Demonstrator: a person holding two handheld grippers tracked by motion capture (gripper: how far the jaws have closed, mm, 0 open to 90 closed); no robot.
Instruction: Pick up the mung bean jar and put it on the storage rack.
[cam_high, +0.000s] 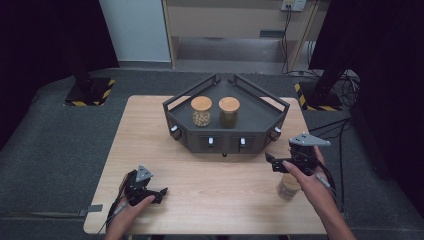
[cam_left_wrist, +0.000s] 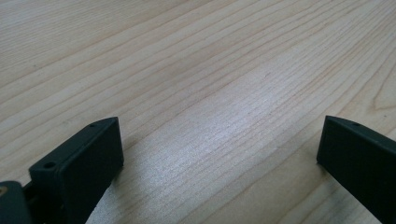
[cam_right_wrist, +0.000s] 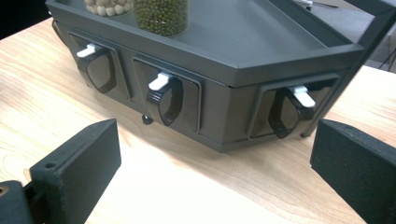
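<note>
Wooden table (cam_high: 210, 190) carries a dark angled rack (cam_high: 226, 131), two cork-lidded jars on its tray: beans (cam_high: 201, 111), green lentils (cam_high: 229, 111). A third jar (cam_high: 289, 186) stands near the rack's right front, under the right gripper (cam_high: 270, 160), jaws wide, empty. Left gripper (cam_high: 161, 192) wide, idle, well left. Risk: forearm clips the jar, tipping it.

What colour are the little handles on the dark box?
White. The little handles show best in the right gripper view, on the dark box.
</note>
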